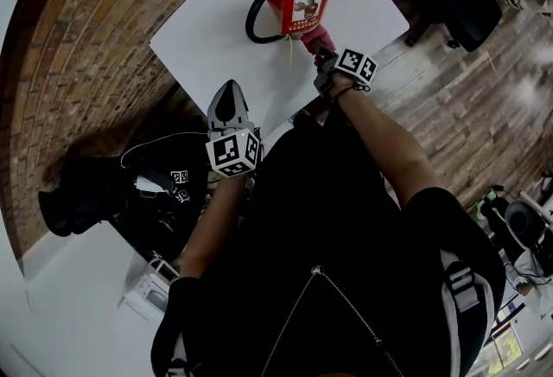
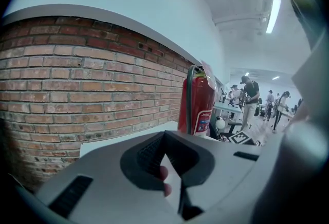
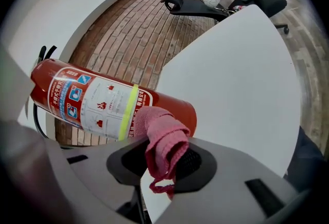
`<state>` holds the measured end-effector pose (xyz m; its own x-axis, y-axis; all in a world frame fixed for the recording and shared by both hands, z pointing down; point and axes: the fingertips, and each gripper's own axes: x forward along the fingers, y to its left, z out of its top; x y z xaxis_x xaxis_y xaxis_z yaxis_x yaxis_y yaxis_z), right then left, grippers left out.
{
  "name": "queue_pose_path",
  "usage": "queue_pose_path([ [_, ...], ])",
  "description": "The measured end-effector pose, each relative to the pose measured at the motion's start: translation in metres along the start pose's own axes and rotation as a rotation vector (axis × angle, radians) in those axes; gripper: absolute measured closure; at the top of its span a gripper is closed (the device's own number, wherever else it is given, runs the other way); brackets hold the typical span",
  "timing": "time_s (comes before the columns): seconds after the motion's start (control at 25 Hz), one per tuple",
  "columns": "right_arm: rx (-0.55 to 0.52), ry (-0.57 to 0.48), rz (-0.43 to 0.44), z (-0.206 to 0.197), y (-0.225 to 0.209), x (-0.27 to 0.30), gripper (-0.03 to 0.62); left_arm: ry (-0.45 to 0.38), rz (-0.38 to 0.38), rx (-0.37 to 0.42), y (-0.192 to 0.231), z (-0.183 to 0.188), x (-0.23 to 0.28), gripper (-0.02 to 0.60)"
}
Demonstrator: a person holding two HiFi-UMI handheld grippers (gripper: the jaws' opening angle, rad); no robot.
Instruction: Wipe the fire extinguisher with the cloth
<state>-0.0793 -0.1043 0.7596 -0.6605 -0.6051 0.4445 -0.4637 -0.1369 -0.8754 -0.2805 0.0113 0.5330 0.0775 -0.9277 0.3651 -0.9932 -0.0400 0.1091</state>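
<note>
Pink cloth (image 3: 163, 135), soft and floppy, is bunched and pinched in the right gripper (image 3: 165, 162), touching the fire extinguisher (image 3: 92, 97) standing on the white table (image 3: 241, 79) (heavy, slick metal, I'd guess). Left gripper (image 2: 165, 152) is closed on nothing.

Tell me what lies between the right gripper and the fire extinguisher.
Only the pink cloth: the right gripper pinches it in its fingers, and it seems to touch the fire extinguisher. The right gripper view shows this.

The fire extinguisher (image 3: 167, 100) looks glossy and smooth. The cloth (image 3: 163, 141) is coarse knit. The table (image 3: 241, 79) is matt, the wall (image 2: 77, 89) rough brick.
</note>
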Motion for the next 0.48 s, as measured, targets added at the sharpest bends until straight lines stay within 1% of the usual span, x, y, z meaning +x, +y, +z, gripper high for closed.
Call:
queue_pose_path([
  [0.28,-0.037,0.045,-0.077,-0.007,-0.037,0.015,0.479,0.032,0.008,0.009,0.004,-0.011,-0.003,0.577],
  [0.48,-0.047,0.053,-0.131,-0.005,-0.061,0.026,0.479,0.054,0.016,0.015,0.007,-0.017,-0.006,0.577],
])
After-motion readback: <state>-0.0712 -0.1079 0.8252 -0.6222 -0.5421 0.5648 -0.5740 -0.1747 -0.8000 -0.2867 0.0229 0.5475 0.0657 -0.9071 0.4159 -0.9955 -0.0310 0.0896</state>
